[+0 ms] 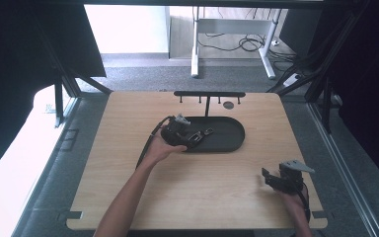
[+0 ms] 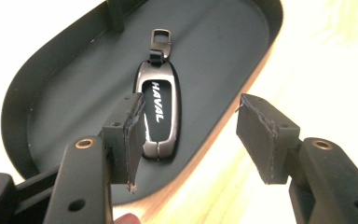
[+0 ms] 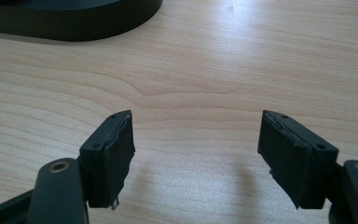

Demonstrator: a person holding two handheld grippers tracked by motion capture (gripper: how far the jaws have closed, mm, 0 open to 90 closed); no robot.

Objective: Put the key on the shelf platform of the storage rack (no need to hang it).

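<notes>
— Where does the key fob (image 2: 158, 112) lie?

— Flat on the floor of the dark oval tray (image 2: 60, 84), in the centre of the left gripper view, logo up. In the high view the tray (image 1: 232, 133) sits at the middle of the desk (image 1: 187, 192), just below a black hook rack (image 1: 208, 94).

— And the left tongs (image 2: 189, 135)?

— Hovering just over the near part of the tray. Their jaws stand apart with nothing between the pads — the fob lies beyond and beneath the left-hand pad (image 2: 131, 135), which covers part of its lower edge. It is off to the left of the gap, not centred in it.

— Its long axis?

— Running up the frame, leaning slightly right, with the metal clip (image 2: 160, 39) at the far end. So the axis points roughly away from the tongs, and the narrow width faces the pads. I judge a small shift left would bring the jaws astride it.

— Which hand is nearer?

— The left, by far. The right tongs (image 3: 196, 154) rest low over bare wood at the lower right of the high view (image 1: 271, 178), well apart from the tray, jaws wide and empty.

— Materials?

— The fob is glossy black with a polished, rounded metal rim — slick, I expect. The tray is matte with a low upright wall; the desk is pale wood grain; the pads are worn dark foam, frayed at the edges.
</notes>
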